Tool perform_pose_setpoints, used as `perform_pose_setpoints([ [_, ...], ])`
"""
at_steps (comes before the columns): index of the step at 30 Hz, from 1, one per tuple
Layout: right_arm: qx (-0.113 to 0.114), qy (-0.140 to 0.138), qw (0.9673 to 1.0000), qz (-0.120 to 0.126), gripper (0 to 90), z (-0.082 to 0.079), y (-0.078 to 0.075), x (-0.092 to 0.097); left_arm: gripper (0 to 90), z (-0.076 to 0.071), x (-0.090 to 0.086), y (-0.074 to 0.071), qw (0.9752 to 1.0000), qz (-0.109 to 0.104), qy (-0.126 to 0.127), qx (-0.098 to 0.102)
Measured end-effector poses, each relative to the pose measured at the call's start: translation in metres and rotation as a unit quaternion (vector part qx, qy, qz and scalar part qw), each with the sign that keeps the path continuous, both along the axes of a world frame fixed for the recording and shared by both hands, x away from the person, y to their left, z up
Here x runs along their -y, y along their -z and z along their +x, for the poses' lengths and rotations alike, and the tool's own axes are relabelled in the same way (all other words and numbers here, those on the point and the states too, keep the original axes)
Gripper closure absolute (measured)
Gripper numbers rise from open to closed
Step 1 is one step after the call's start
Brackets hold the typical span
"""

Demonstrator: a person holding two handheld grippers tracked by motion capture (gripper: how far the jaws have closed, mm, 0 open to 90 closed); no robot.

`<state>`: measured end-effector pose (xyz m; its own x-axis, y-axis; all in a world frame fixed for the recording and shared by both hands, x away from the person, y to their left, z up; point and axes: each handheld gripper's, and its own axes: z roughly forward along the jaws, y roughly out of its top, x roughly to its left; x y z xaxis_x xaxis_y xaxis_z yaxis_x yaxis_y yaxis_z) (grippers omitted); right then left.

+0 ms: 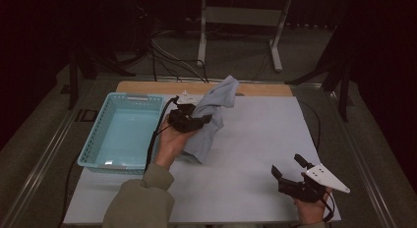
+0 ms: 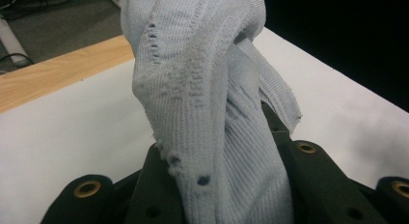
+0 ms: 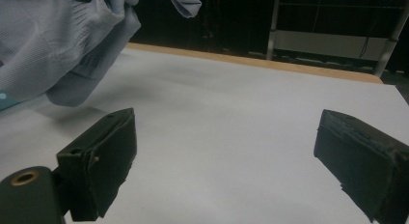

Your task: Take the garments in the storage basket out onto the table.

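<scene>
Cloth (image 1: pixel 212 115): pale blue knit, lifted just right of basket (image 1: pixel 123 132), lower end near white mat (image 1: pixel 255 154).
Room: open mat right of basket.
Left gripper (image 1: pixel 189 119): raised, clamped on cloth.
Right gripper (image 1: pixel 290 170): jaws wide apart, low, well right of basket.

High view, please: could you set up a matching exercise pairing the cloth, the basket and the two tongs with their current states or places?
Things:
1. pale blue cloth
2. light blue basket
3. left tongs
4. right tongs

States or places:
A. open, with nothing between the jaws, above the white sheet
B. stands at the left edge of the white sheet
C. shut on fabric
D. lifted off the table, hanging from a grip

Pairs: 1-D, 2-B, 3-C, 4-A
</scene>
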<state>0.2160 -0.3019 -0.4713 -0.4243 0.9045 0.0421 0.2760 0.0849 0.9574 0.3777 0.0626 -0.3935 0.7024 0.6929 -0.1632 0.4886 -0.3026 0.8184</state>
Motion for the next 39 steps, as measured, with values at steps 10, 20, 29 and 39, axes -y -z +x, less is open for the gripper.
perform_pose_setpoints([
  [10,0.000,-0.001,1.0000,0.000,7.9,0.000,0.000,0.000,71.2,0.000,0.009,0.007,1.0000,-0.003,0.003,-0.006],
  [20,0.001,-0.001,1.0000,0.000,7.9,0.000,0.000,0.000,71.2,0.000,0.016,0.011,0.9999,-0.007,0.006,-0.010],
  [29,0.001,-0.001,1.0000,0.001,7.9,0.000,-0.001,0.000,71.2,0.000,0.022,0.015,0.9998,-0.007,0.010,-0.013],
  [39,0.001,-0.002,1.0000,0.000,7.9,0.000,-0.001,0.000,71.1,0.000,0.029,0.020,0.9998,-0.005,0.013,-0.016],
])
